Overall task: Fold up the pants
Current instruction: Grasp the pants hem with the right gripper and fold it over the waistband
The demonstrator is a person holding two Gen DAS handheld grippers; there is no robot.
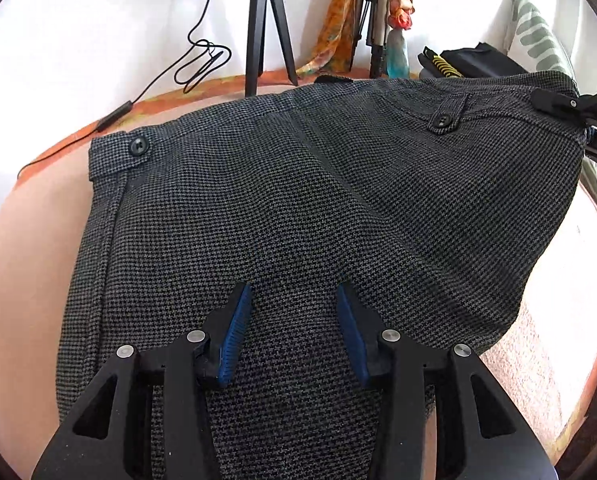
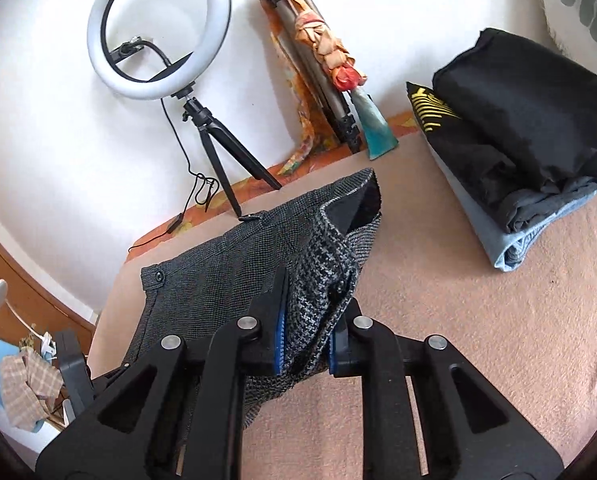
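Dark grey houndstooth pants (image 1: 282, 208) lie on a pink bed cover (image 1: 30, 248), waistband toward the wall. My left gripper (image 1: 294, 300) is open, its blue pads (image 1: 234, 332) hovering just over the cloth below the seat. My right gripper (image 2: 314, 320) is shut on the waistband corner of the pants (image 2: 322, 256) and lifts it off the bed; it shows at the right edge of the left wrist view (image 1: 566, 100). The lower legs are hidden under my left gripper.
A ring light on a small tripod (image 2: 158, 32) stands at the wall with its cable (image 2: 198, 188). A folded tripod wrapped in scarves (image 2: 322, 64) leans there. A stack of folded clothes (image 2: 530, 132) lies at the right. A wooden cabinet (image 2: 10, 272) is at the left.
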